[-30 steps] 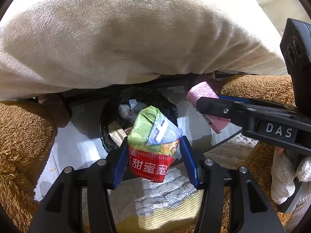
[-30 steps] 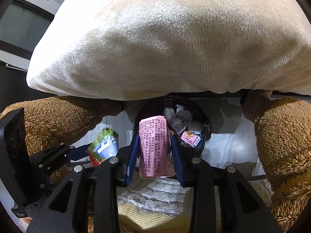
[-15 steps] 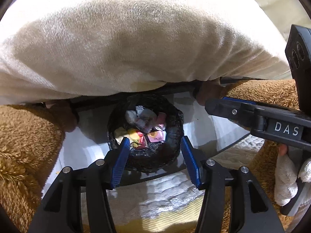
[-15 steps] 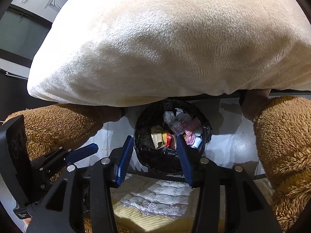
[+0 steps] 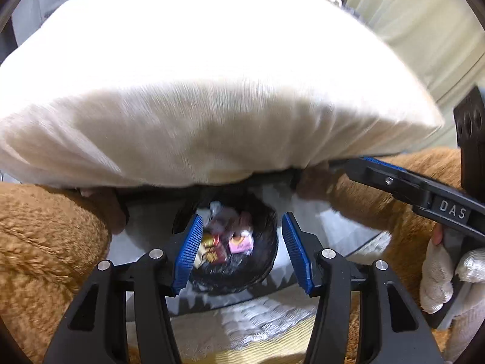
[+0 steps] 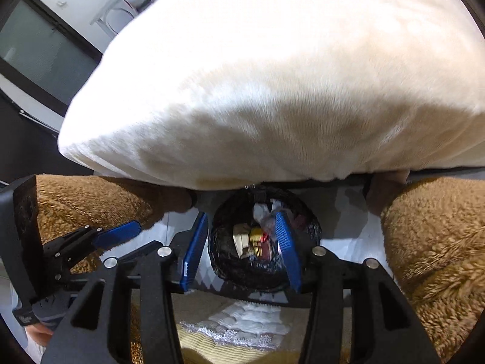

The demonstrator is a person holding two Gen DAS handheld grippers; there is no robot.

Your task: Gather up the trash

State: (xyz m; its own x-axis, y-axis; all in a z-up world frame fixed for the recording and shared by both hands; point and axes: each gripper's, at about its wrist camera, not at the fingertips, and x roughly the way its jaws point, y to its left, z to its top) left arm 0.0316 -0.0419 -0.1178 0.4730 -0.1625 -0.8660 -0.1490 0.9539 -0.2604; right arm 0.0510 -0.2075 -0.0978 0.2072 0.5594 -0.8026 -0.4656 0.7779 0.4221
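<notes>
A round bin lined with a black bag (image 5: 266,261) stands on the white floor below both grippers. It holds several wrappers, among them a pink packet (image 5: 241,244) and a red-and-yellow one (image 5: 212,250). My left gripper (image 5: 242,216) hangs above the bin, open, with nothing between its blue pads. My right gripper (image 6: 241,214) is open and empty too, over the same bin (image 6: 224,261). The wrappers (image 6: 254,239) show between its fingers, far below. Each gripper appears at the edge of the other's view: the right gripper (image 5: 363,165) at the right, the left gripper (image 6: 121,232) at the left.
A big cream cushion (image 5: 212,91) overhangs the bin from behind. Brown plush fabric flanks the floor gap at the left (image 5: 45,242) and at the right (image 6: 430,242). A white lace cloth on yellow fabric (image 5: 266,321) lies below the grippers. A gloved hand (image 5: 439,279) holds the right gripper.
The left gripper let go of the green-and-red snack bag and the right gripper released the pink wrapper; both are gone from the jaws. Both grippers rose, so the bin looks smaller.
</notes>
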